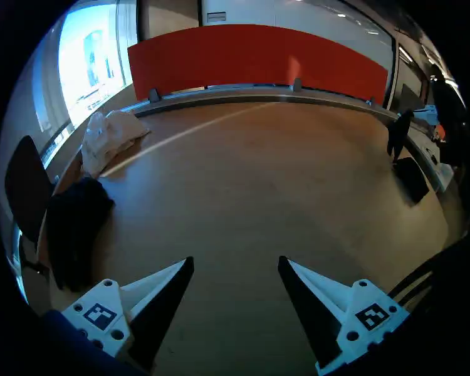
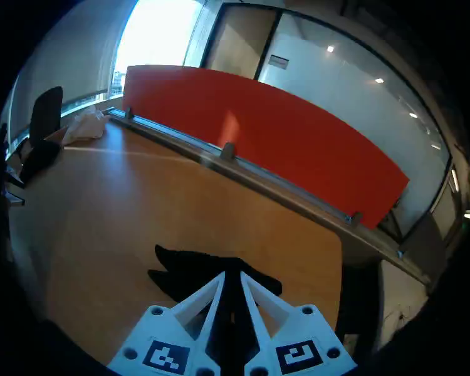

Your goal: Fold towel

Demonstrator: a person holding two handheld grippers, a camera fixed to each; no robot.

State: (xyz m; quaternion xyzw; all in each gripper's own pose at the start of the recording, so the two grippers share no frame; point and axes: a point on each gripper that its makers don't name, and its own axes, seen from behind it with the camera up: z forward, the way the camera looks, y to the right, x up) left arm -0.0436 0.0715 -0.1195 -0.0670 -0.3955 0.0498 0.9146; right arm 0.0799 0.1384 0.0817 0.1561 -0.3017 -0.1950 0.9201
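Observation:
A black towel (image 2: 200, 269) lies flat on the wooden table (image 2: 141, 207) near its right end. My right gripper (image 2: 232, 282) is shut on the towel's near edge, with dark cloth between the white fingers. In the left gripper view the same black towel (image 1: 412, 178) shows at the far right, with a dark upright shape (image 1: 398, 133) over it that I cannot make out. My left gripper (image 1: 235, 266) hangs open above bare table (image 1: 247, 188), nothing between its fingers.
A crumpled cream towel (image 1: 109, 138) and a dark bundled cloth (image 1: 75, 219) lie at the table's left end. A red divider panel (image 1: 254, 59) runs along the far edge. A dark chair (image 1: 25, 188) stands at the left.

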